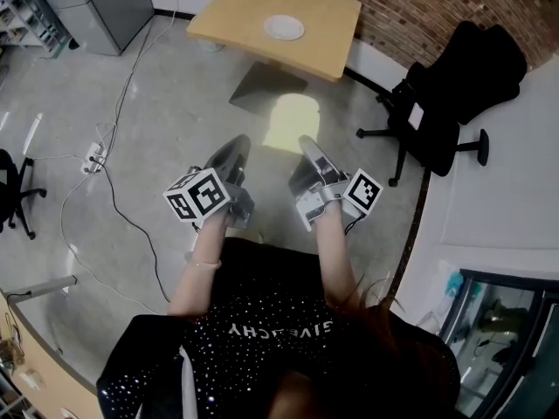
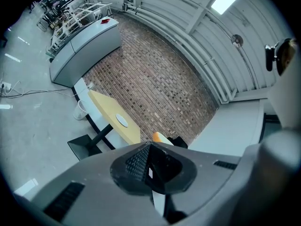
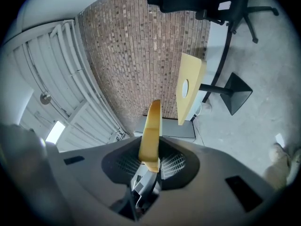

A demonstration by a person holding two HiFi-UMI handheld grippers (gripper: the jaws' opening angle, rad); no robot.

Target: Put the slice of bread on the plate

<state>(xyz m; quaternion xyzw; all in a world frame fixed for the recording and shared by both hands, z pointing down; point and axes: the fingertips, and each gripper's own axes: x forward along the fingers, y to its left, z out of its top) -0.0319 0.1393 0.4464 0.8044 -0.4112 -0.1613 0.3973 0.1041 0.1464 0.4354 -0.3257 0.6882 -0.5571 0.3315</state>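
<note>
The table [image 1: 325,46] stands straight ahead, well apart from me, with the plate [image 1: 284,27] near its middle. The bread [image 1: 293,122] sticks out flat from my right gripper [image 3: 150,163], clamped by its near edge, its long axis pointing at the plate. My left gripper [image 2: 149,149] is beside it, jaws together on nothing. I judge the right hand must reach forward.

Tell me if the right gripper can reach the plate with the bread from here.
Probably not yet. The right gripper, jaws shut on the slice of bread, hangs well short of the plate on the table. Only open floor lies between.
</note>
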